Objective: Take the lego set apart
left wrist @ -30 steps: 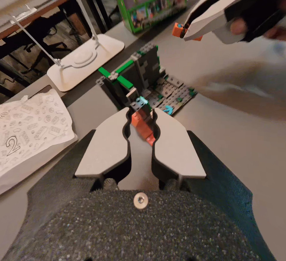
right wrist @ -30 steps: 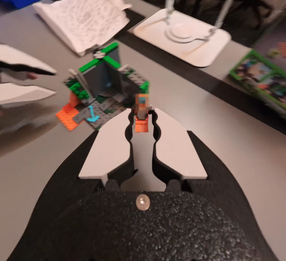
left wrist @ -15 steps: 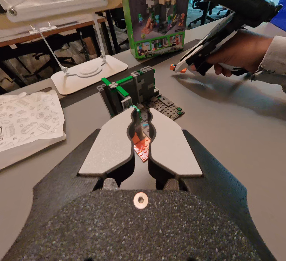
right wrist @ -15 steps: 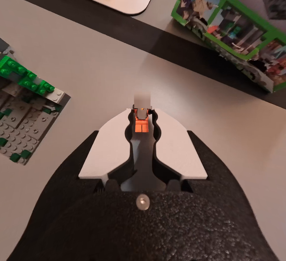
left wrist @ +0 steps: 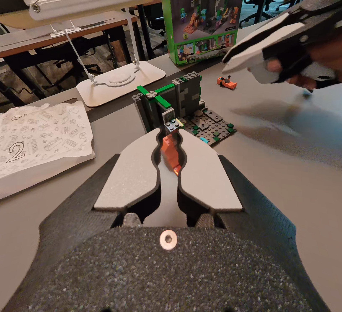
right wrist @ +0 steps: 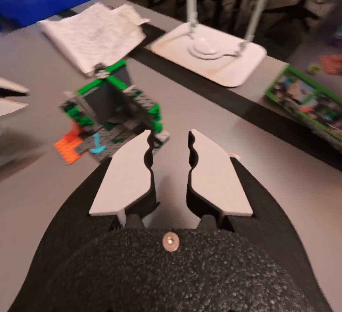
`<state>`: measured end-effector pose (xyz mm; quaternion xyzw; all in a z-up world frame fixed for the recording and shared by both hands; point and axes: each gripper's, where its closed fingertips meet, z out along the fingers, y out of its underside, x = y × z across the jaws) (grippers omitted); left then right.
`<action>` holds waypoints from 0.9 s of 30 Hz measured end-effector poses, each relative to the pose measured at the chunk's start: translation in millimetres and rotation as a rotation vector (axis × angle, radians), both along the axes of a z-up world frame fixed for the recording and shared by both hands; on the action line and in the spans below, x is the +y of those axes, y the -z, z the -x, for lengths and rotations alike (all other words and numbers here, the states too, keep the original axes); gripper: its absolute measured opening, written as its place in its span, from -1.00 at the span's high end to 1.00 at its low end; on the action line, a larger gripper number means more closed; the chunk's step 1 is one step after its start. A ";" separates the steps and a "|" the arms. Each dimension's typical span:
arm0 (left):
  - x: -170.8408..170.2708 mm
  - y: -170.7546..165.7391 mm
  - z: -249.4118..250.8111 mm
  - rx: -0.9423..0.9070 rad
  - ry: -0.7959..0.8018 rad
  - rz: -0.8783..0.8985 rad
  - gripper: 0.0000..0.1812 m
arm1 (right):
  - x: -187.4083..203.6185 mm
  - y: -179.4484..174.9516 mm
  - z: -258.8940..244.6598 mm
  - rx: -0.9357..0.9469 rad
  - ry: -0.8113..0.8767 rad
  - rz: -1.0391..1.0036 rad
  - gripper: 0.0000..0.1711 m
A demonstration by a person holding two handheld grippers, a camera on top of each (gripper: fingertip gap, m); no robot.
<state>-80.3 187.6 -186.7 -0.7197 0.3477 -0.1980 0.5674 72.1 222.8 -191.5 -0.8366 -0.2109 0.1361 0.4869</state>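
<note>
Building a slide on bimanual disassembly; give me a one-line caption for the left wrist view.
Left gripper clamps the Lego build's orange section while the open right gripper hovers above a minifigure lying on the table.

table [left wrist: 277, 182]: smooth matt grey | paper bag [left wrist: 40, 136]: crinkled | box [left wrist: 201, 16]: glossy cardboard

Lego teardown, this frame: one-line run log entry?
left gripper: shut on orange slope piece | right gripper: open, empty | orange minifigure: lying on table, beside lego build

Right wrist view motion-blurred, lego build [right wrist: 112, 118] smeared, box [right wrist: 311, 110] cut off at the edge.
</note>
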 end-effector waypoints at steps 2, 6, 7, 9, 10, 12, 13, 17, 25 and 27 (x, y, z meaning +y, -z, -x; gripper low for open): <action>1.1 0.5 1.3 0.004 -0.005 -0.004 0.86 | -14.9 2.0 27.9 -0.027 -0.100 0.013 0.59; 2.8 2.6 4.6 0.041 -0.021 -0.043 0.87 | -31.5 22.8 73.7 -0.136 -0.225 0.038 0.64; 3.4 2.7 5.7 0.045 -0.029 -0.045 0.87 | -33.6 28.7 83.2 -0.146 -0.247 0.052 0.65; 4.3 2.7 7.4 0.039 -0.044 -0.037 0.88 | -34.4 38.8 96.6 -0.147 -0.262 0.085 0.67; 5.0 2.7 8.1 0.034 -0.051 -0.034 0.89 | -33.8 43.4 100.3 -0.153 -0.261 0.102 0.69; 5.8 5.3 9.0 0.042 -0.060 -0.022 0.90 | -31.4 50.3 102.9 -0.187 -0.251 0.121 0.70; 6.3 7.2 9.4 0.049 -0.065 -0.015 0.90 | -30.1 52.8 103.2 -0.202 -0.244 0.131 0.70; 7.9 12.8 10.0 0.074 -0.078 0.000 0.92 | -27.1 59.8 108.3 -0.220 -0.252 0.175 0.70; 9.4 12.5 13.2 0.083 -0.099 -0.006 0.92 | -22.6 69.2 110.2 -0.273 -0.300 0.250 0.80; 9.8 13.9 13.6 0.084 -0.101 0.001 0.92 | -22.0 69.8 110.0 -0.261 -0.314 0.286 0.79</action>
